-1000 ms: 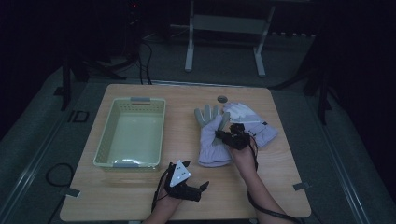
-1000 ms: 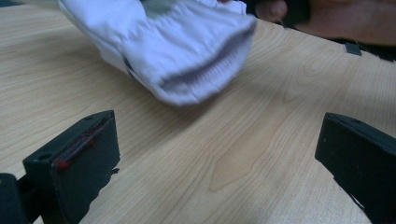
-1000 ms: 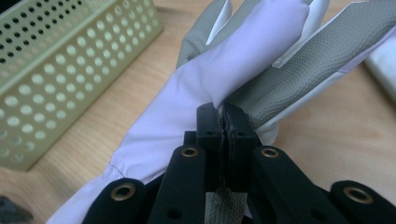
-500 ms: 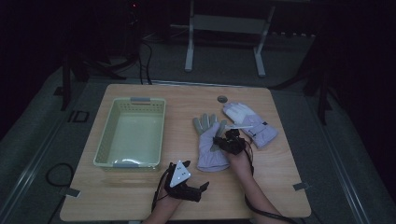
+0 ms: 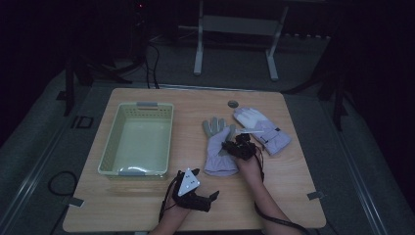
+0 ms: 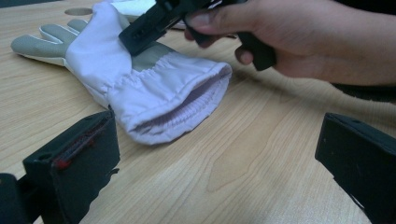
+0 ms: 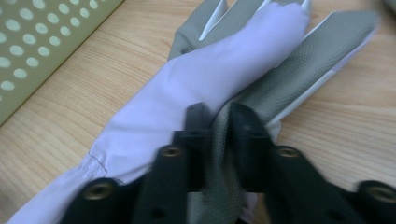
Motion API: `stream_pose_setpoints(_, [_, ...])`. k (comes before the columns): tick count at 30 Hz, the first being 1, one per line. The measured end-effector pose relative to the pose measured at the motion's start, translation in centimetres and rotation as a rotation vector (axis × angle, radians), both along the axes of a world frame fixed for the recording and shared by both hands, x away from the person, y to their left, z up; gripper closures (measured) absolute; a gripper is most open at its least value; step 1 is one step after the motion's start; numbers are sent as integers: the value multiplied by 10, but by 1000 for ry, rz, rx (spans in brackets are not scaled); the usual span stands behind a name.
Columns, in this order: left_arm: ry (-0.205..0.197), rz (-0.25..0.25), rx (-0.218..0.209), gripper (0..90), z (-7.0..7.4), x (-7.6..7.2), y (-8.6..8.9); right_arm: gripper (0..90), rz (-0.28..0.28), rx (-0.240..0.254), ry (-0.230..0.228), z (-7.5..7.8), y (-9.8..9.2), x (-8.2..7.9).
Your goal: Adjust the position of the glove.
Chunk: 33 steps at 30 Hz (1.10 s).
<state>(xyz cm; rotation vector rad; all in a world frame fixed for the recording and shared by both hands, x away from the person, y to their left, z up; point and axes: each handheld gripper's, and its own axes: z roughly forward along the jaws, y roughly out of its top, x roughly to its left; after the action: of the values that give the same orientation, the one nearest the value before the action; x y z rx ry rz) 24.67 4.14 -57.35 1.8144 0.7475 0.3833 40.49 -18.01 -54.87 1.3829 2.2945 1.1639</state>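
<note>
While the right gripper (image 7: 218, 122) sits low on the near glove (image 7: 210, 79), its jaws have just been parting, grey palm fabric between them | glove lies directly beneath it, basket (image 5: 139, 142) off to its left | left gripper (image 6: 205, 154) released, jaws wide, glove cuff just ahead.

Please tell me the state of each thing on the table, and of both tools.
Basket: upright, empty.
Near glove: lying on the table, cuff open, its fabric between the right tool's jaws.
Far glove: lying flat, untouched.
Right tool: down on the near glove; its jaws have just been opening, with grey fabric between them.
Left tool: open, holding nothing, low over the table.
</note>
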Motion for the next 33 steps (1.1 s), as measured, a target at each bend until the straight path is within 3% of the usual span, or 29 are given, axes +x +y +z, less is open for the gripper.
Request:
stream_pose_setpoints(5, [2,0,-1,0,0,0,0,534,44,-34,-54,19,-13,-3])
stream_pose_setpoints(10, [0,2,2,0,0,0,0,523,98,-91,-113,45,-43,4])
stream_pose_setpoints(12, [3,3,0,0,0,0,0,521,121,-101,-115,54,-59,7])
stream_pose_setpoints(16, [4,5,-1,0,0,0,0,513,101,-114,-164,65,-92,12])
stream_pose_setpoints(18, [5,6,0,0,0,0,0,510,105,-121,-168,66,-100,13])
stream_pose_setpoints(20, [5,6,0,0,0,1,0,516,71,-133,-160,67,-120,22])
stream_pose_setpoints(22, [6,8,-2,0,0,1,0,530,37,-139,-170,66,-132,28])
stream_pose_setpoints(25, [7,7,-1,0,0,1,0,530,-3,-134,-147,62,-146,39])
stream_pose_setpoints(33, [9,7,-5,0,0,1,0,512,21,-138,-124,43,-149,65])
